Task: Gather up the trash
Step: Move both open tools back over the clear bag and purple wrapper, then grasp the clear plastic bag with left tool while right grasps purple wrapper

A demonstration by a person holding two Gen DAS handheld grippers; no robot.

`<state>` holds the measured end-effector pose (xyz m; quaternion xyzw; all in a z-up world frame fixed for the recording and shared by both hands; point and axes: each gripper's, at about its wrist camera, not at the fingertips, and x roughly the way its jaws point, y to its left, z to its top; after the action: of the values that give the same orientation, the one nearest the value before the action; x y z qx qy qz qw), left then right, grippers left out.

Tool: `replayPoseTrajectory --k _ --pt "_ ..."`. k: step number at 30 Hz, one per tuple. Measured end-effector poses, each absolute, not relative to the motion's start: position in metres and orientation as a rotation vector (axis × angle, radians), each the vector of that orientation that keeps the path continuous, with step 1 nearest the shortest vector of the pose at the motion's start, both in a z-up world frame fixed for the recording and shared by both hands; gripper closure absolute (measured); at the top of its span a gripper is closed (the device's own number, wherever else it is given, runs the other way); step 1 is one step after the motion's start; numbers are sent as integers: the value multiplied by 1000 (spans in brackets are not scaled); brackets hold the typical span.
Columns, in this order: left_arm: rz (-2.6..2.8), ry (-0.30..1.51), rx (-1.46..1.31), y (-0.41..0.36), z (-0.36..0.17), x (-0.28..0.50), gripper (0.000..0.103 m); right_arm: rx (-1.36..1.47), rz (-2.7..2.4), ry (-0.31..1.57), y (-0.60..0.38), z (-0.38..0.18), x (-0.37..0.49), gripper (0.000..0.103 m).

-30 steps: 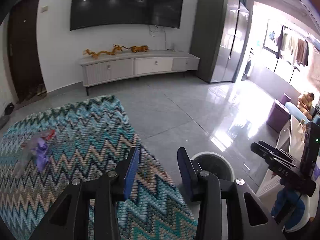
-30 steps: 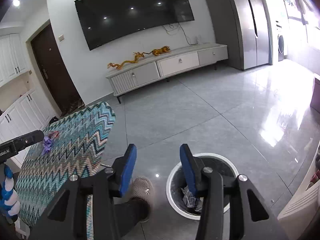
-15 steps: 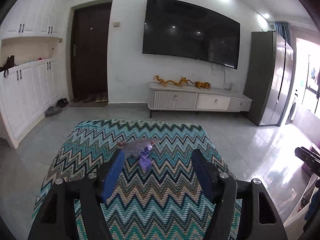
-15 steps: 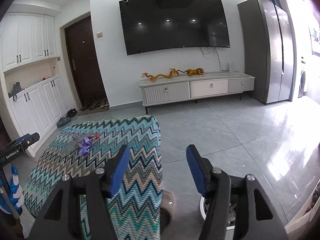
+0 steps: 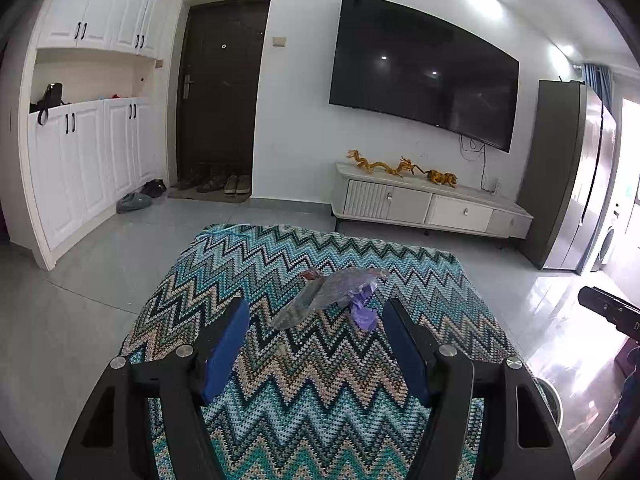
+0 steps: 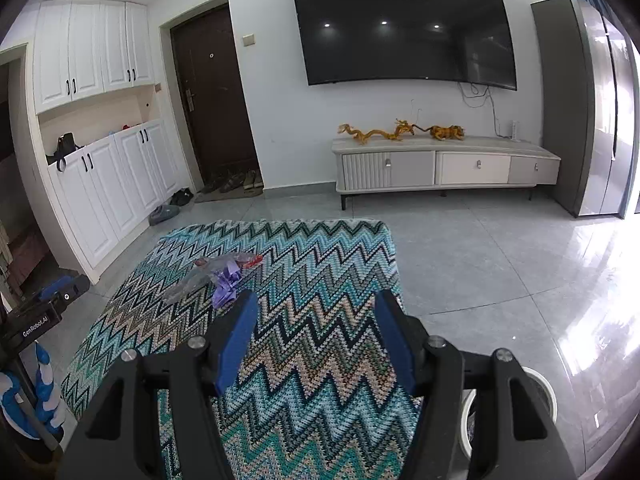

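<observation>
A crumpled clear plastic wrapper with a purple scrap and a red bit point(image 5: 336, 292) lies on the zigzag-patterned tablecloth point(image 5: 320, 380). In the left wrist view my left gripper point(image 5: 315, 308) hovers over the cloth, open, with the wrapper just beyond its fingertips and untouched. In the right wrist view my right gripper point(image 6: 317, 298) is open and empty above the cloth's point(image 6: 312, 360) right part. There the wrapper point(image 6: 220, 276) lies ahead and to the left. A white trash bin point(image 6: 540, 388) stands on the floor at lower right, mostly hidden behind the right finger.
A grey tiled floor surrounds the table. A low TV console point(image 6: 440, 164) and a wall TV stand at the back, a dark door point(image 5: 220, 92) with shoes at back left, white cabinets point(image 5: 92, 152) on the left, a tall fridge point(image 6: 592, 112) on the right.
Both views have swung left from the bin and open floor to the table. Both pairs of jaws stand wider. The wrapper has moved from the left edge to straight ahead of the left gripper.
</observation>
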<state>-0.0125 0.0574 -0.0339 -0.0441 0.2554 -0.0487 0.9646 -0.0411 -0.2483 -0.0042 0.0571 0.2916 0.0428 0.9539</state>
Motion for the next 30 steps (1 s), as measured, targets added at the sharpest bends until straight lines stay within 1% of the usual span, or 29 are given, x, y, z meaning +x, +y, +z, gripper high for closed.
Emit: replayPoseTrajectory --k 7,13,20,23,26,27,28,29,30 --pt "-70 599 -79 89 -62 20 36 63 151 670 -222 -24 -1 44" --pt "-131 683 19 106 -83 66 36 19 256 746 -190 -49 46 44" --pt "-340 764 80 77 -104 130 36 -34 394 819 -149 -84 99 44" --pt "-382 809 145 54 -123 158 36 -49 424 841 -139 -97 118 44" --pt "-391 865 151 43 -145 183 36 -56 444 861 -131 -109 135 44" --pt "-389 880 139 42 -151 190 42 -61 449 869 -128 -114 142 44" --pt "-389 894 120 43 -156 195 57 -64 454 876 -125 -118 147 44" --pt "-398 909 90 46 -160 201 64 -67 461 884 -123 -124 153 44" --pt "-401 915 50 50 -163 205 74 -70 466 889 -120 -128 158 44"
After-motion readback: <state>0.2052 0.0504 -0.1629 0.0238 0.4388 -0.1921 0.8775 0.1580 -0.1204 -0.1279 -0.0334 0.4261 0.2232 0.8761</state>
